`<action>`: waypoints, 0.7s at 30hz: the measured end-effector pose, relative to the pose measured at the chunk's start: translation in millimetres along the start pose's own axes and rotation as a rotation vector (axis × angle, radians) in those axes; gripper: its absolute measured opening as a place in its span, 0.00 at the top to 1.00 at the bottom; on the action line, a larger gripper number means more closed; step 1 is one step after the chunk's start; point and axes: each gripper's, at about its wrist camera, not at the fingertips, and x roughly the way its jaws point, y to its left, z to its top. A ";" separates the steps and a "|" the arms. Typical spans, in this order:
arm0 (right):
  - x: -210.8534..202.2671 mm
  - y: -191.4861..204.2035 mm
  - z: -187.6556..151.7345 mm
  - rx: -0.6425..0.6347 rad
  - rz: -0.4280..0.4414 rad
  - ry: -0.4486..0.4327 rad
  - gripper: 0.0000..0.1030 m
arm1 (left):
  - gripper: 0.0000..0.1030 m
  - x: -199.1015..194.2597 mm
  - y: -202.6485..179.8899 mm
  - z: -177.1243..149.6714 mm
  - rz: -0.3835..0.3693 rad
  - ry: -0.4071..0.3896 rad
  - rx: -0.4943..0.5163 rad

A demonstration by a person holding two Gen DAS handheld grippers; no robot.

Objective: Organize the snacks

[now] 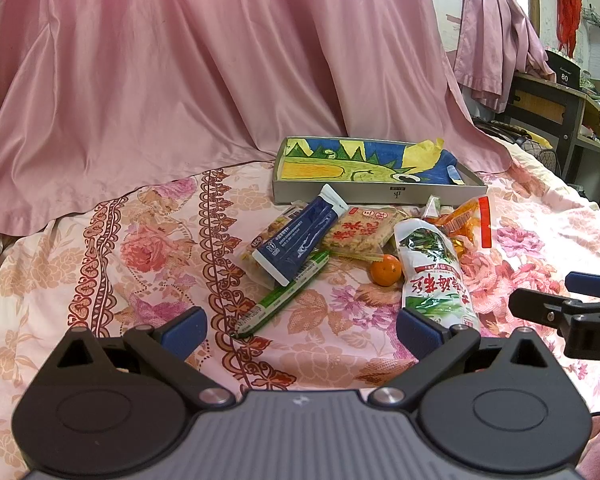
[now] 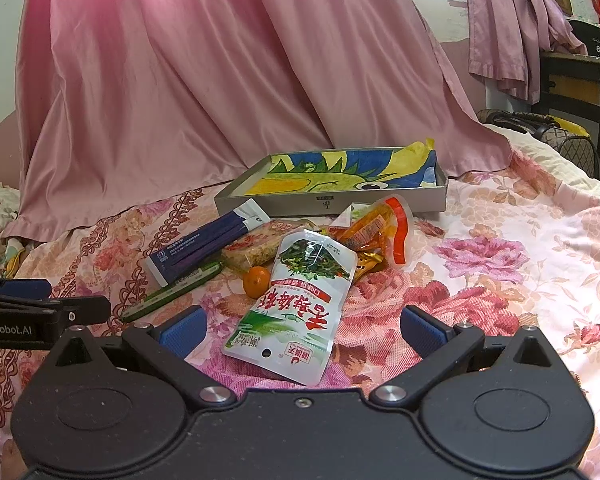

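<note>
A pile of snacks lies on the floral bedspread in front of a shallow grey tray [image 1: 340, 194] [image 2: 380, 202] lined with a blue, yellow and green drawing. The pile holds a blue packet [image 1: 300, 240] [image 2: 204, 246], a green stick sausage [image 1: 284, 296] [image 2: 172, 290], a rice cracker pack [image 1: 360, 228] [image 2: 256, 250], a small orange [image 1: 385, 270] [image 2: 256, 280], a white and green pouch [image 1: 436, 272] [image 2: 300, 304] and an orange bag [image 1: 464, 220] [image 2: 376, 228]. My left gripper [image 1: 302, 330] is open and empty, before the sausage. My right gripper [image 2: 302, 330] is open, with the pouch's near end between its fingers.
A pink satin sheet [image 1: 200, 72] hangs behind the tray. Wooden furniture [image 1: 560, 104] and hanging pink cloth stand at the far right. The other gripper shows at the right edge of the left wrist view [image 1: 572, 312] and the left edge of the right wrist view [image 2: 36, 312].
</note>
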 end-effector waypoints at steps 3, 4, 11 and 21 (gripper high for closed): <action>1.4 -0.2 -1.6 0.000 0.000 0.000 0.01 | 0.00 0.0 0.0 0.0 0.000 -0.001 0.000; 1.1 -0.3 -1.5 0.001 0.000 -0.002 0.01 | 0.00 0.1 0.0 -0.1 0.000 -0.001 0.000; 0.9 -0.3 -0.9 0.000 0.000 0.002 0.01 | 0.00 0.1 0.0 0.0 0.000 0.000 -0.001; 3.8 -0.3 -1.6 0.001 0.003 0.016 0.01 | 0.00 -0.3 0.1 -0.4 0.001 0.005 -0.001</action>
